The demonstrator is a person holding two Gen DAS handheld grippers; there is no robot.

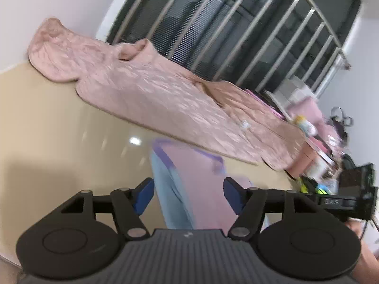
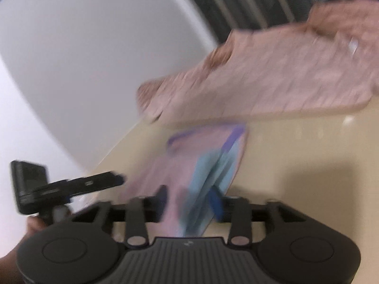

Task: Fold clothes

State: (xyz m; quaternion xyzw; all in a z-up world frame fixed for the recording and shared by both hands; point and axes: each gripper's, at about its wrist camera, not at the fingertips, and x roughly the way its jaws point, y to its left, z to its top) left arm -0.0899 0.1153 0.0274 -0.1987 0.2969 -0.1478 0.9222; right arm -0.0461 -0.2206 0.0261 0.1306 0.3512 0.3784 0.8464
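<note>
A small pink and light-blue garment (image 1: 189,184) with purple trim lies on the beige table (image 1: 59,142). My left gripper (image 1: 188,196) hovers over its near end, open, with the blue pads (image 1: 144,196) on either side of the cloth. In the blurred right wrist view the same garment (image 2: 196,165) runs between the fingers of my right gripper (image 2: 189,198), which stands open. A large crinkled pink garment (image 1: 154,90) is spread across the table behind it, also seen in the right wrist view (image 2: 272,82). Each gripper shows in the other's view: the right gripper (image 1: 341,202) and the left gripper (image 2: 116,179).
A barred window (image 1: 236,23) and white walls (image 2: 83,47) stand behind the table. At the right end of the table there is clutter: pink boxes (image 1: 305,156), a small bottle (image 1: 305,124) and dark objects (image 1: 341,118). The table's left edge (image 2: 118,149) runs diagonally.
</note>
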